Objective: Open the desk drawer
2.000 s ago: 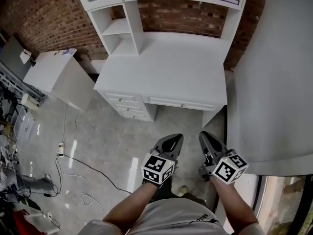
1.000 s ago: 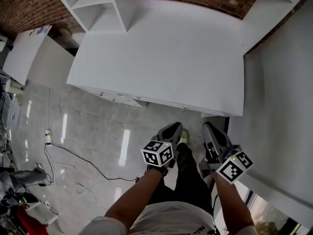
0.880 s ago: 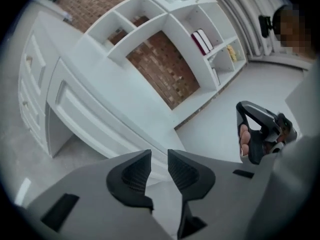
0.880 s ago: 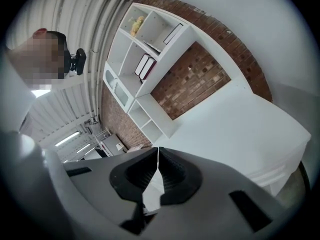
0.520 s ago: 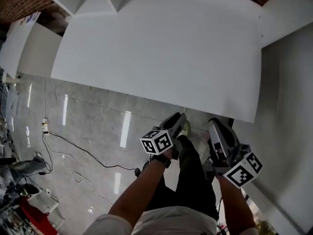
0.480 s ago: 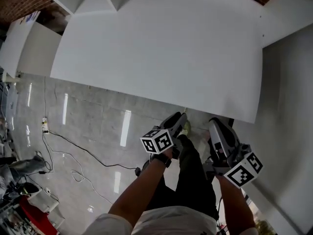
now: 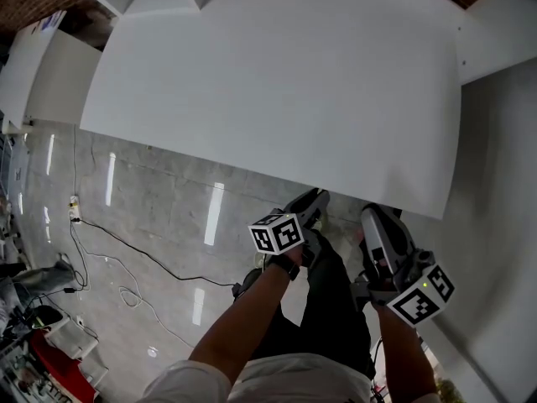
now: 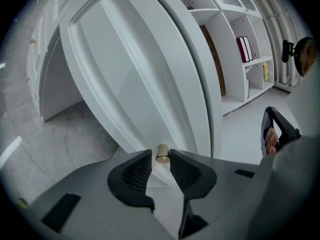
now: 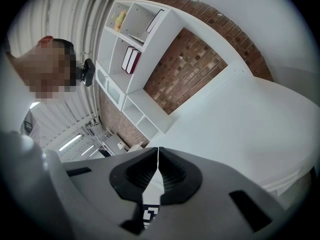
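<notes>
Drawer (image 8: 120,79), under the tabletop (image 7: 277,82), apparently unopened: your left gripper (image 8: 160,160) has its fingers (image 8: 135,174) just opened and released either side of the brass knob (image 8: 162,153), your right gripper (image 9: 158,151) is clenched on nothing, clamping and pulling remain, and in the head view the tabletop hides drawer and knob.

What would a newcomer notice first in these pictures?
The broad white desk top fills the upper head view. In the left gripper view, a small round brass drawer knob stands between the left gripper's jaws, which have just been opening and do not yet clamp it. The right gripper is shut, empty, by the desk's edge.
</notes>
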